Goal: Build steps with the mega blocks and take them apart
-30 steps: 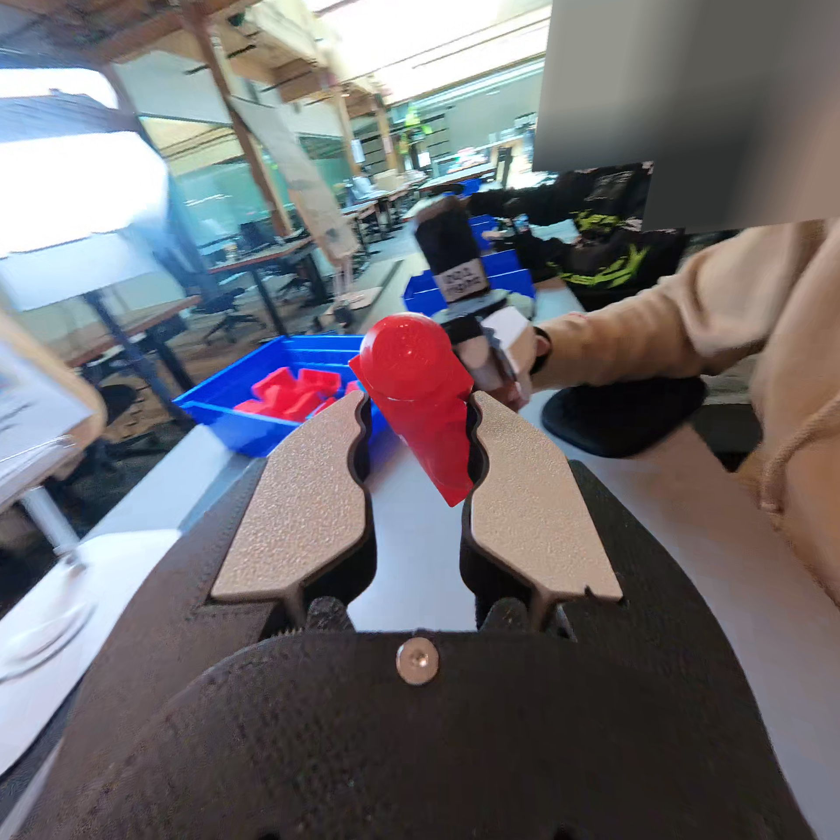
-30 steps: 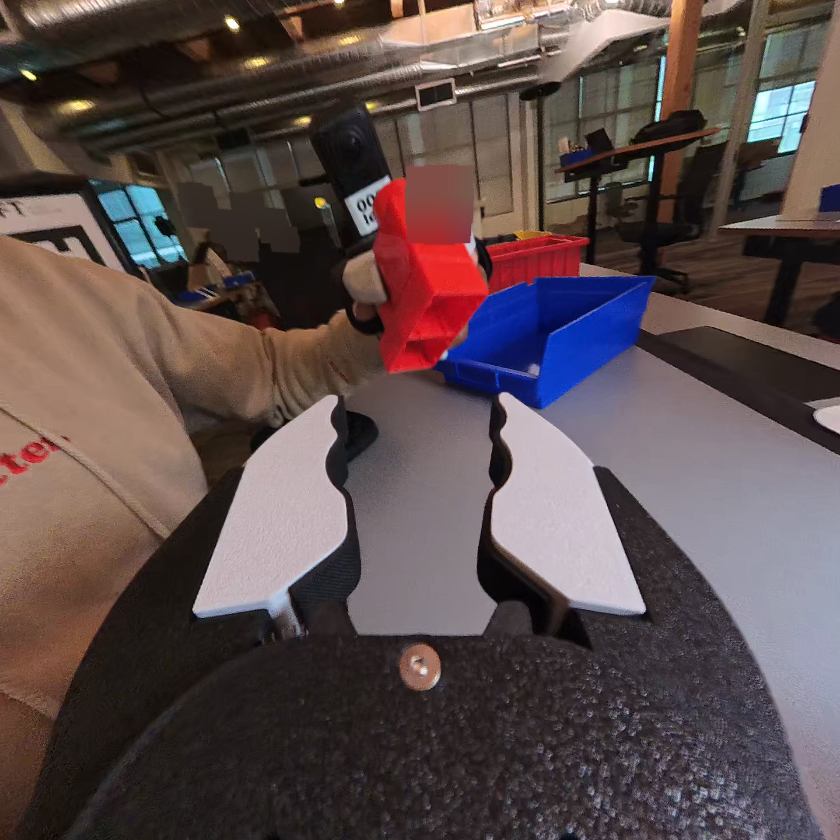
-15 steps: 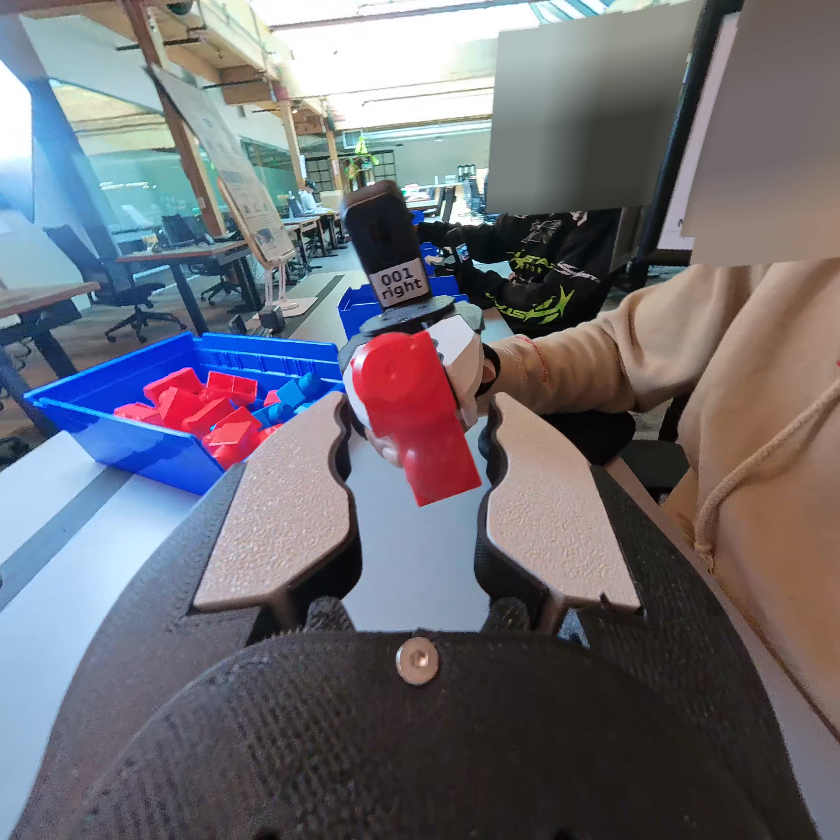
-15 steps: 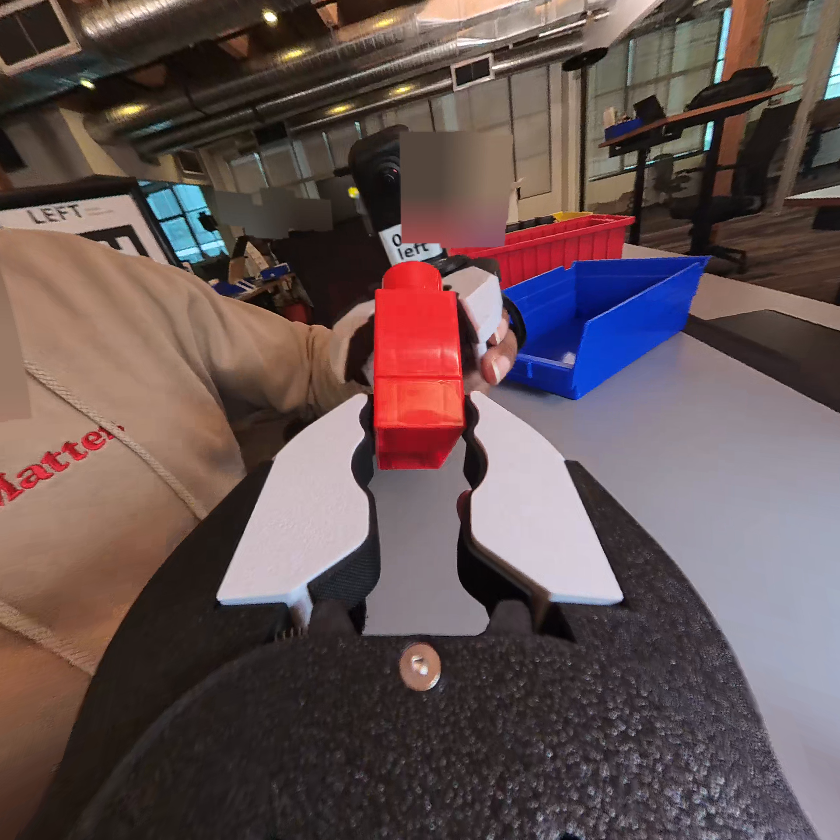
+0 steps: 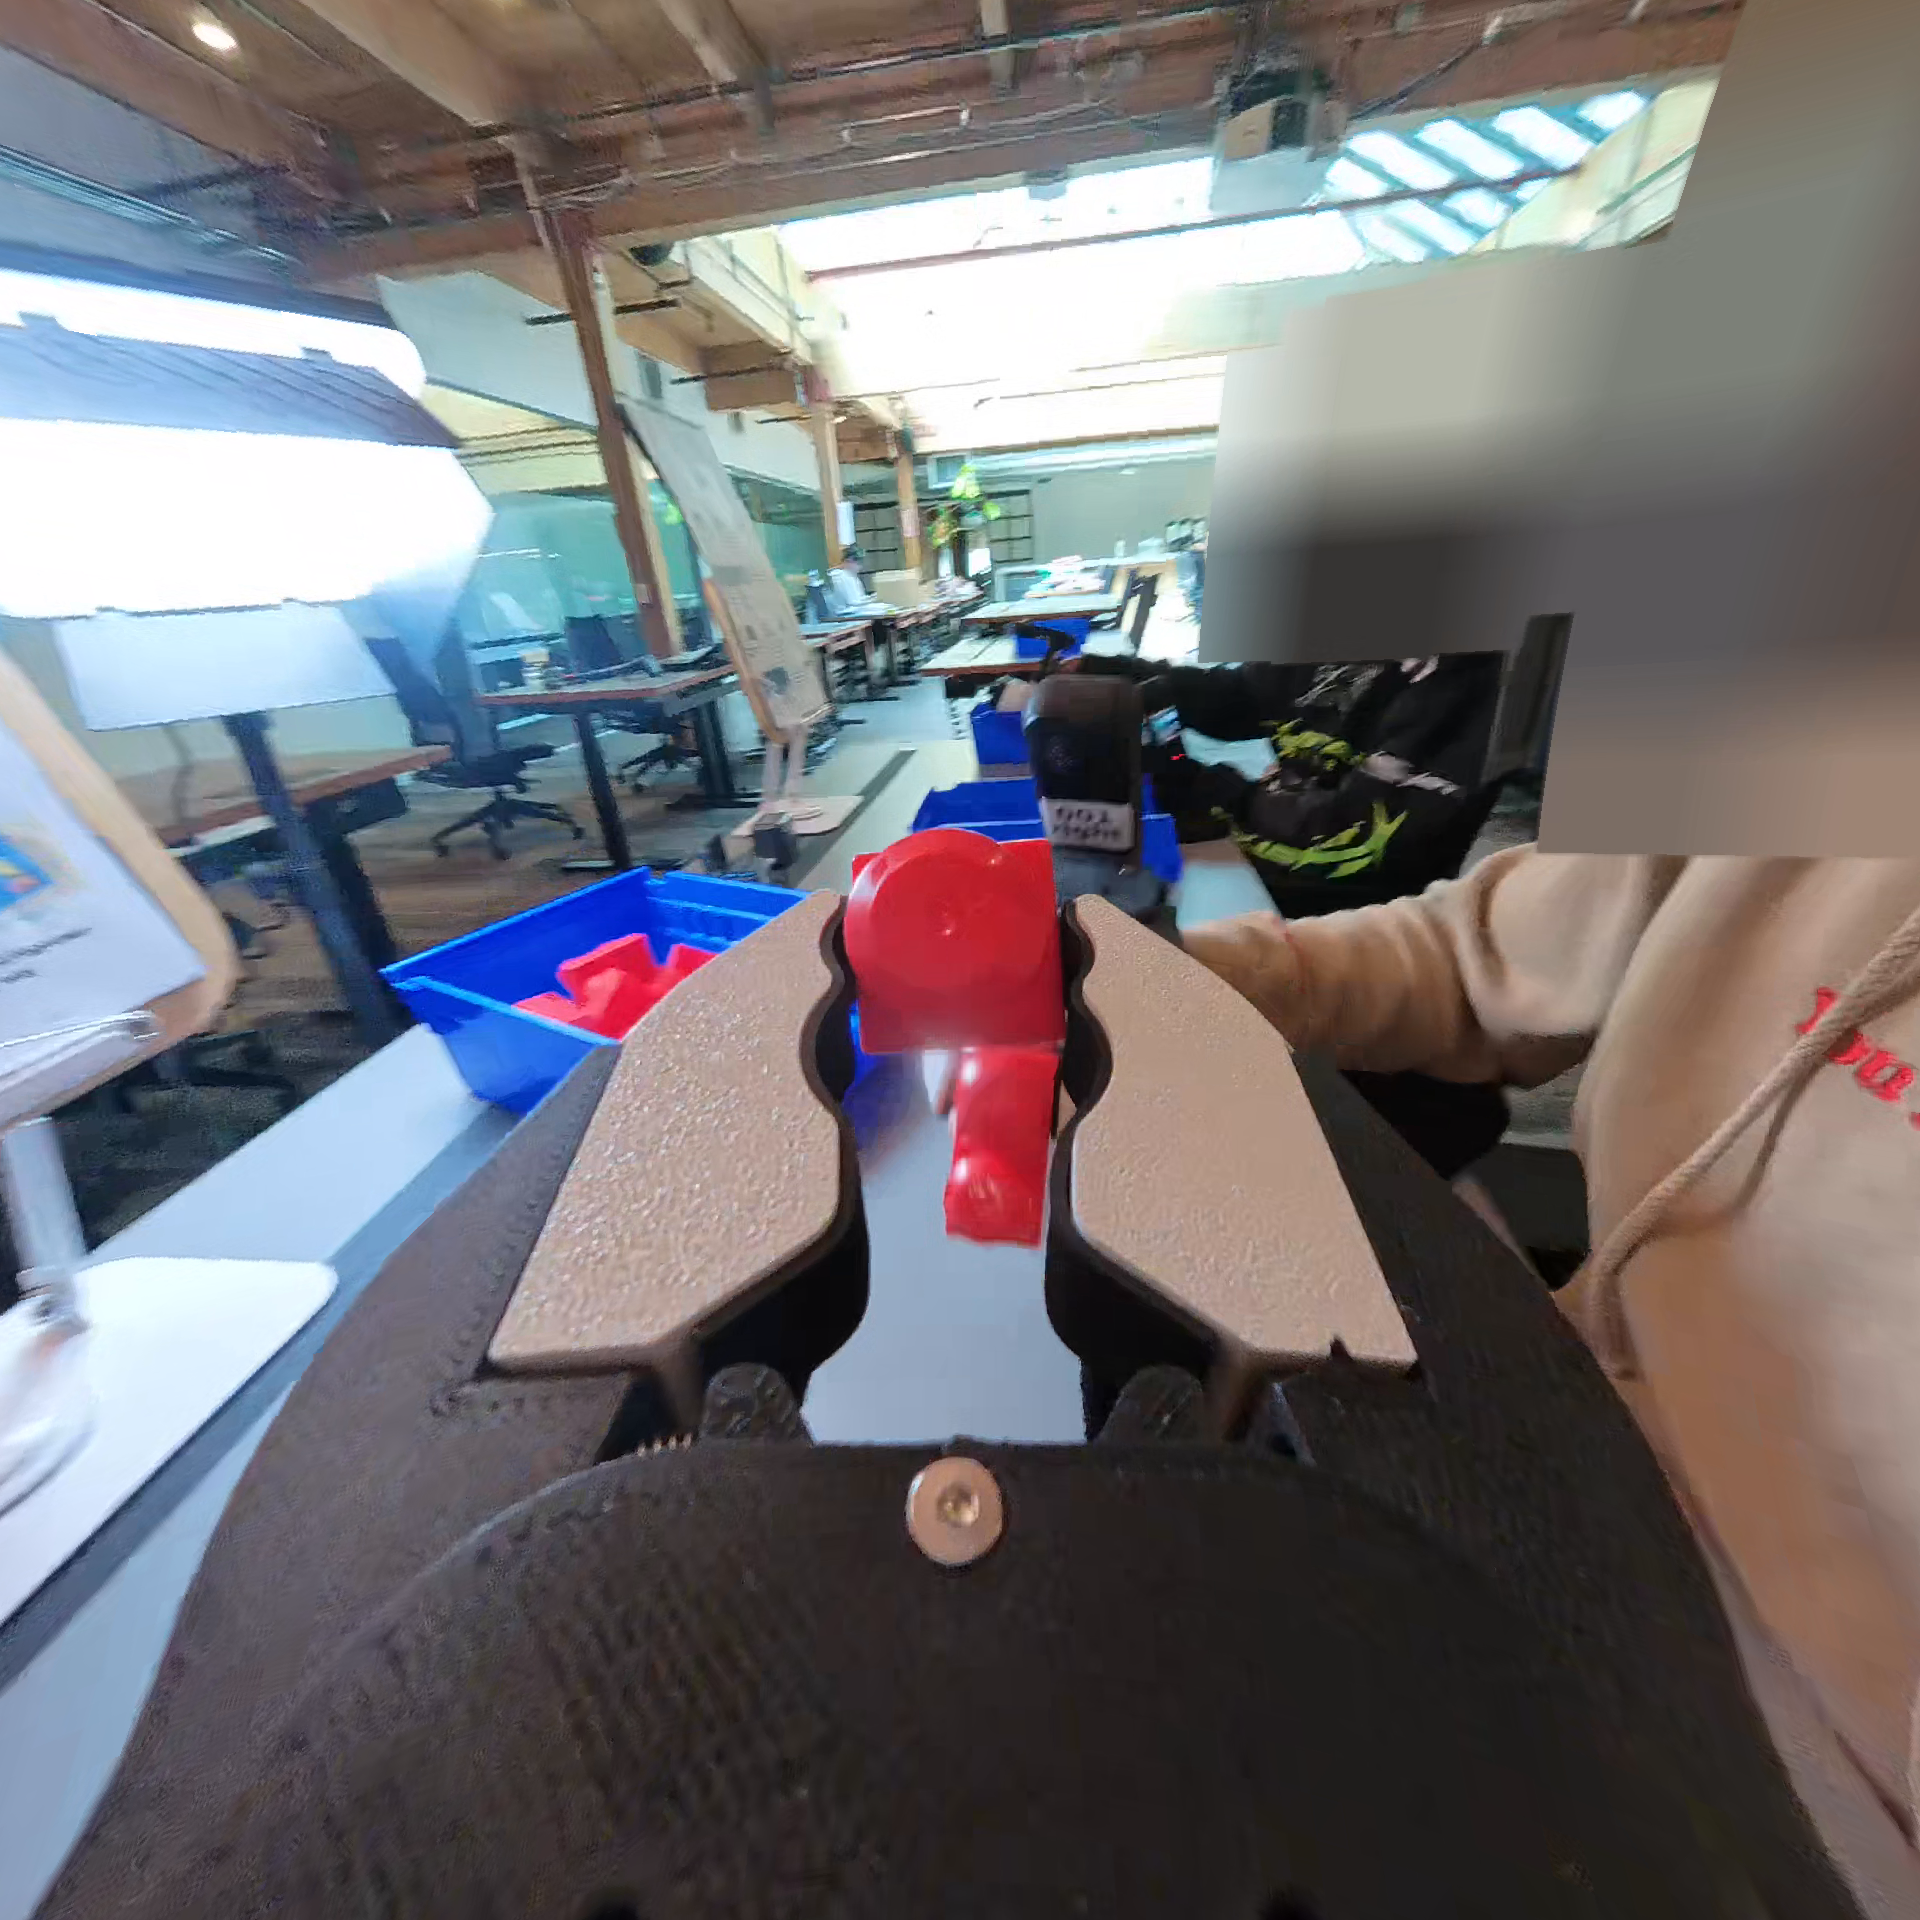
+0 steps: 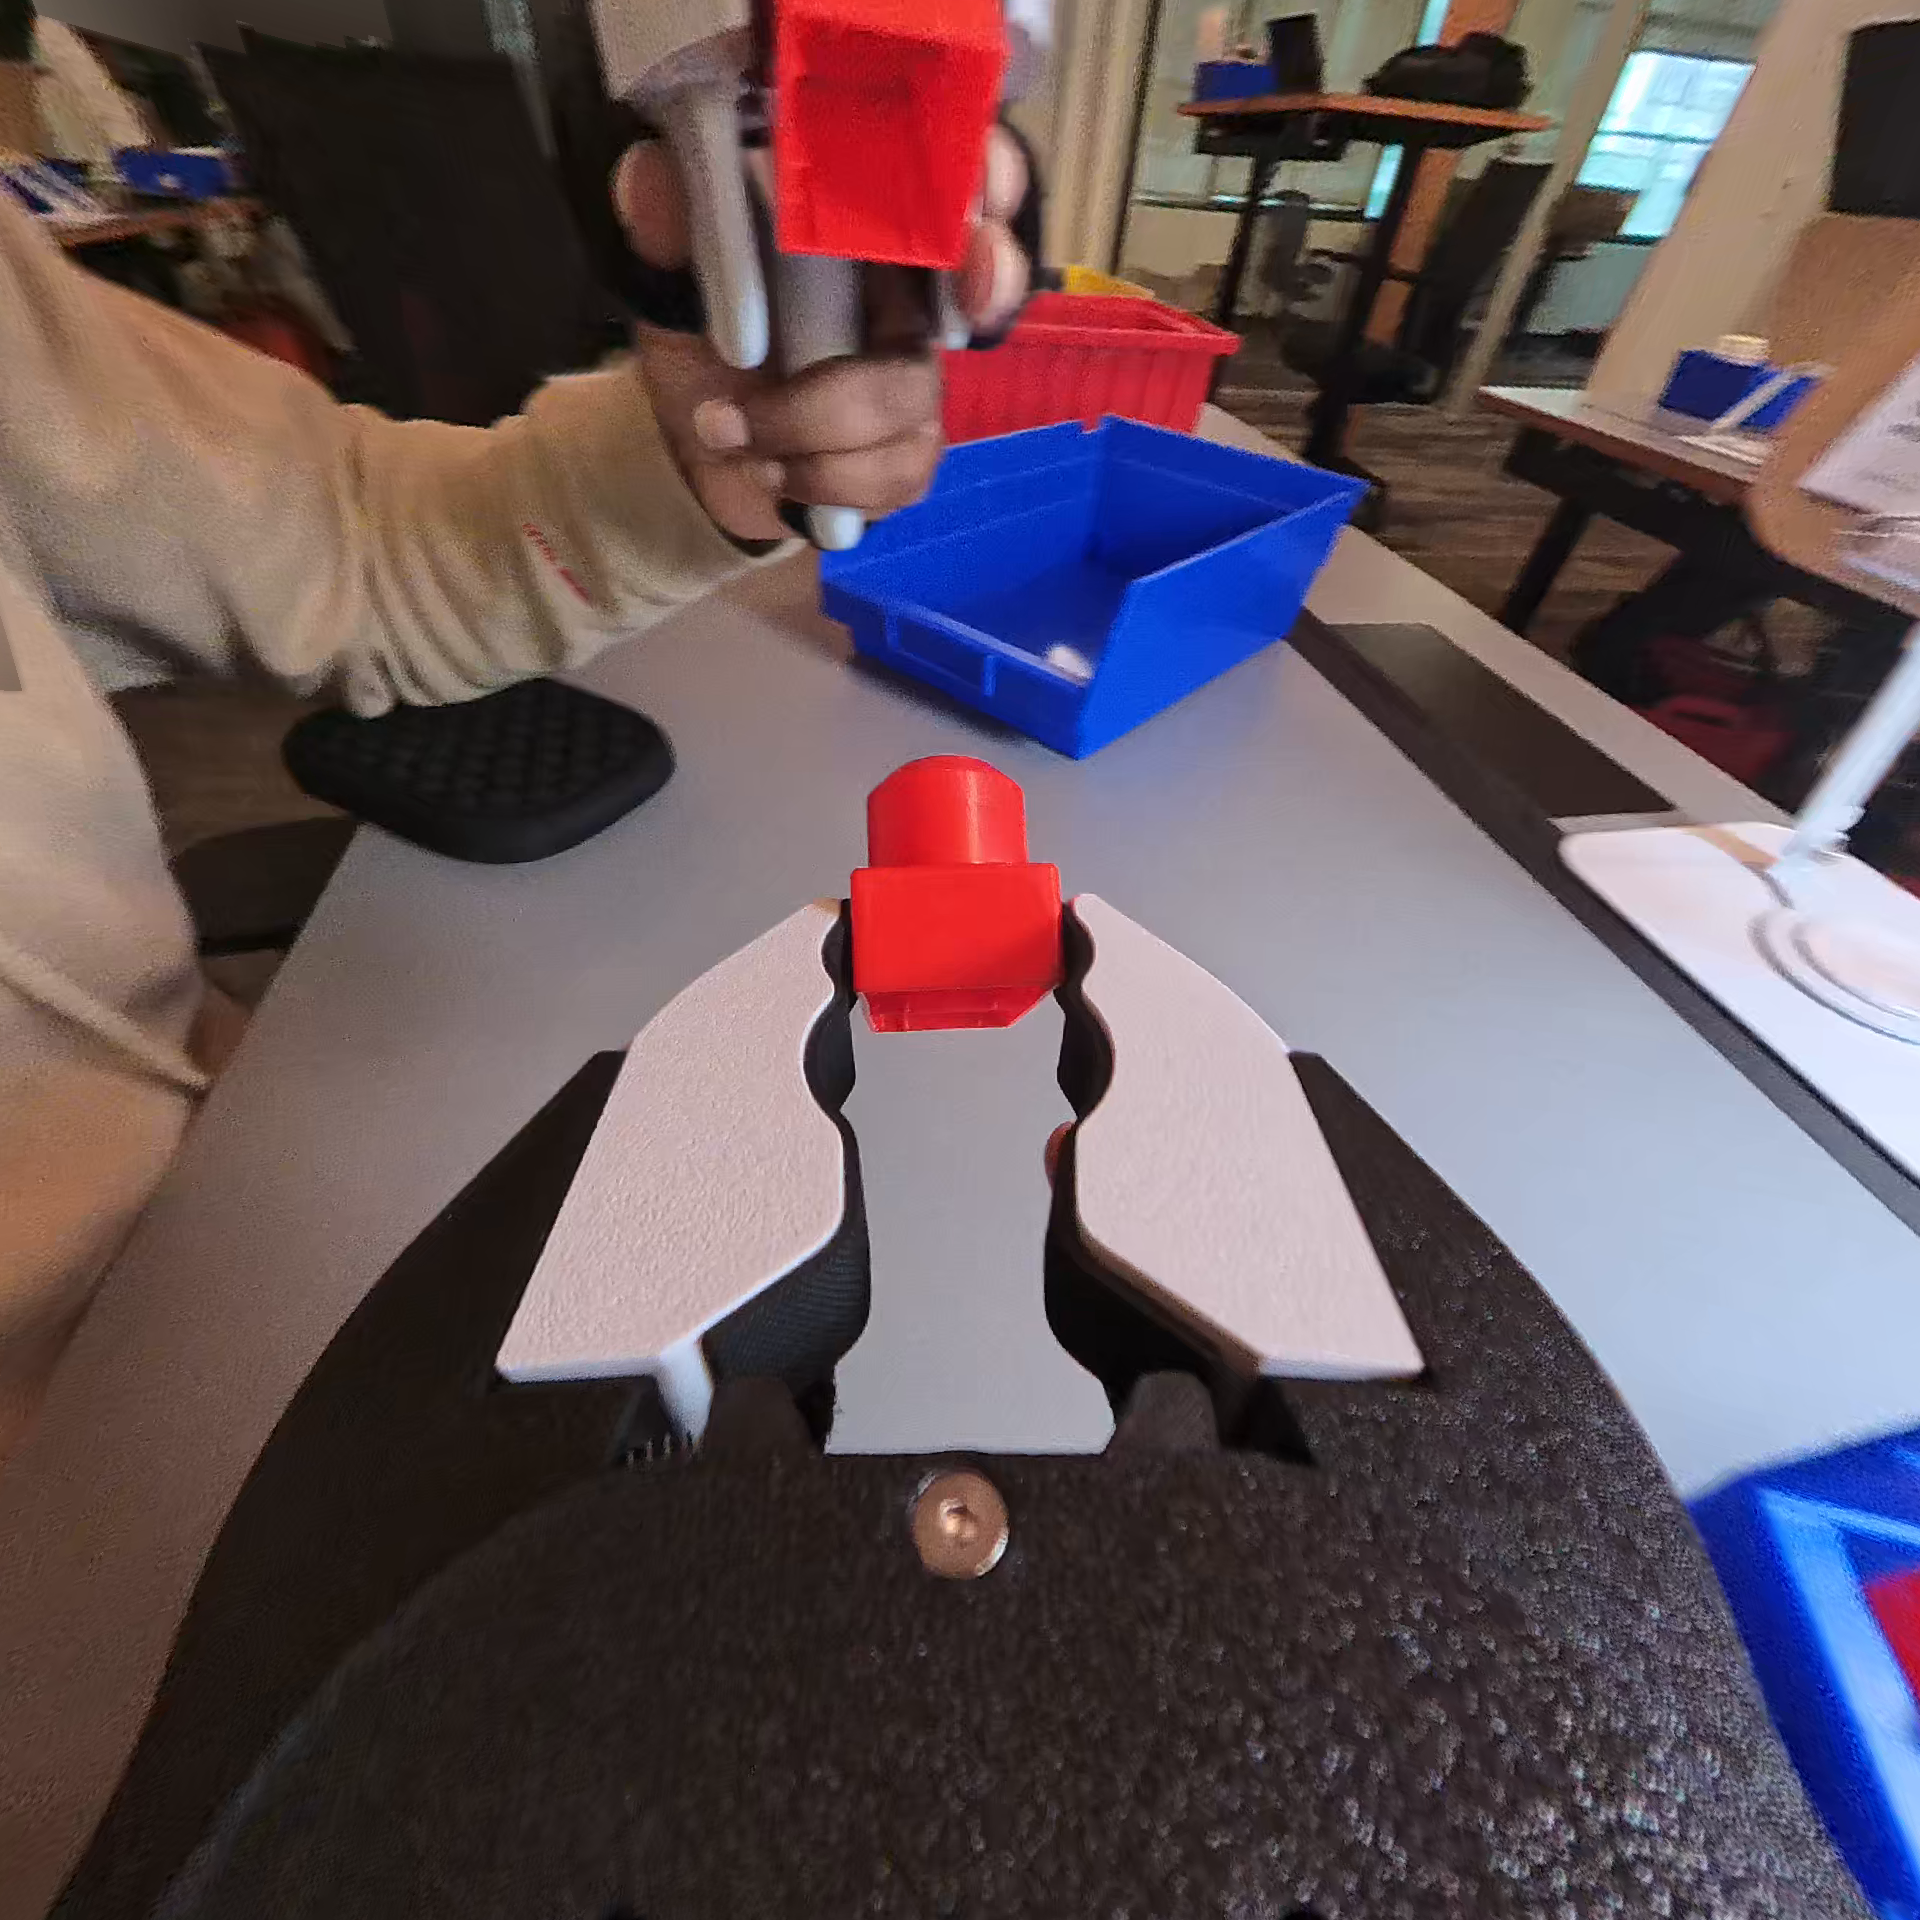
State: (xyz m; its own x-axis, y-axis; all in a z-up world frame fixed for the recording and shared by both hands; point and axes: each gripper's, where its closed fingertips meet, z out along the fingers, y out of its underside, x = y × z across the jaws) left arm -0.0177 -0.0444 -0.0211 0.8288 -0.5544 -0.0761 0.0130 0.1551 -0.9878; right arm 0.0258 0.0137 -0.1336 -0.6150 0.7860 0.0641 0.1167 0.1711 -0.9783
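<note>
My left gripper (image 5: 951, 925) is shut on a red one-stud mega block (image 5: 951, 956) at its fingertips, held above the grey table (image 5: 935, 1340). A second red block (image 5: 992, 1164) shows blurred just below it. In the right wrist view my right gripper (image 6: 956, 914) is shut on a red one-stud block (image 6: 951, 935), stud pointing away, low over the table (image 6: 1299, 935). The left gripper (image 6: 862, 260), held in a hand, hangs higher and farther off with its red block (image 6: 883, 135). The two blocks are apart.
A blue bin (image 5: 488, 1023) with several red blocks (image 5: 613, 987) stands at the left. An empty-looking blue bin (image 6: 1091, 582) and a red bin (image 6: 1070, 364) stand ahead of the right gripper. A black pad (image 6: 478, 769) and a white stand base (image 6: 1714, 935) lie on the table. Tip to tip, the grippers are about 15 cm apart.
The right gripper closed on the lower block of the red pair the left gripper held. The blocks have come apart; the left gripper has risen with the upper block.
</note>
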